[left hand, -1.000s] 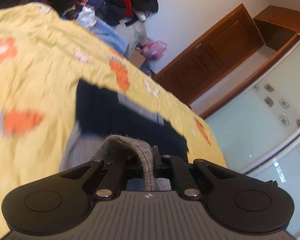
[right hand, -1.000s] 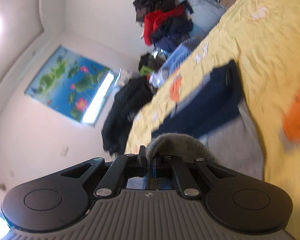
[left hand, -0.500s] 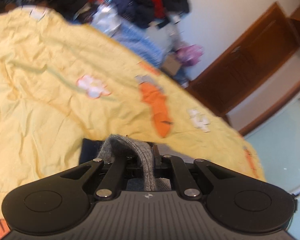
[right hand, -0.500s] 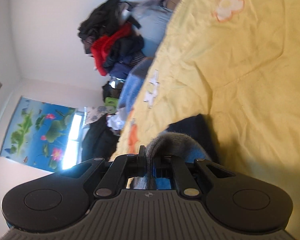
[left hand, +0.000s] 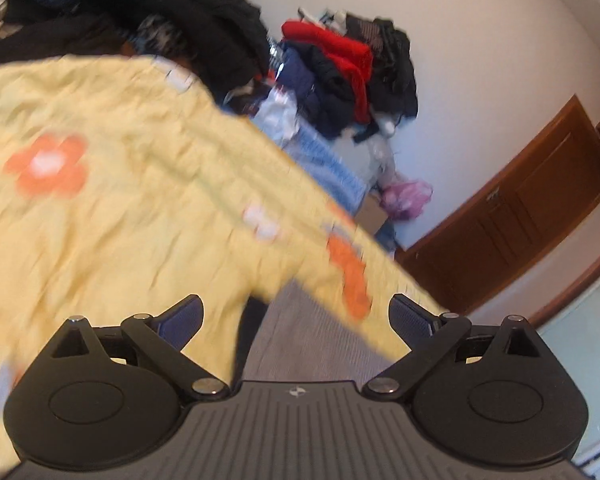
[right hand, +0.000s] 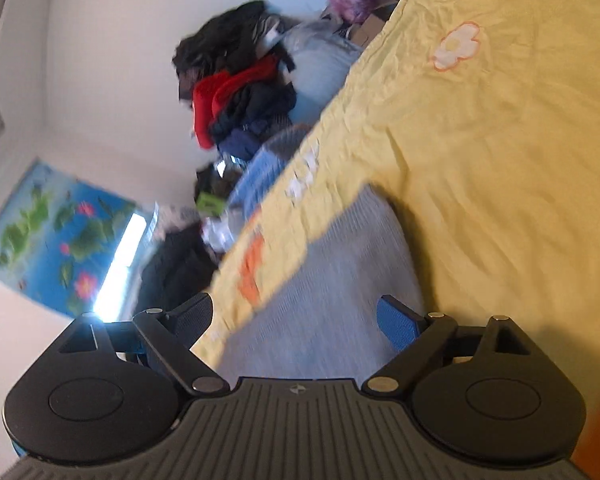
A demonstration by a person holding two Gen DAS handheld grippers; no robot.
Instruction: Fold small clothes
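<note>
I have both sets of fingers spread wide with nothing between them: the left gripper (left hand: pixel 296 316) and the right gripper (right hand: pixel 296 316) each hang just over the grey knitted garment (right hand: pixel 332 280), which lies flat on the yellow flowered bedsheet (left hand: pixel 112 216), close to the edge of the bed that faces the heap of clothes (left hand: pixel 340 68) against the wall. In the left view the grey knit (left hand: pixel 300 332) runs straight under the gripper body, with a dark strip beside it that I cannot identify; it may be another layer of the same piece. Both views are smeared by motion, so I cannot judge how neat the fold is or whether its edges line up. My worry is the near edge of the bed: the garment sits close to it, and if I drag a finger across the knit, the loose weave could snag on a pad and pull the fold open or slide the piece toward the drop. A careless sweep could also ruck the bedsheet under it and skew the stack. I would lift clear vertically before moving sideways
</note>
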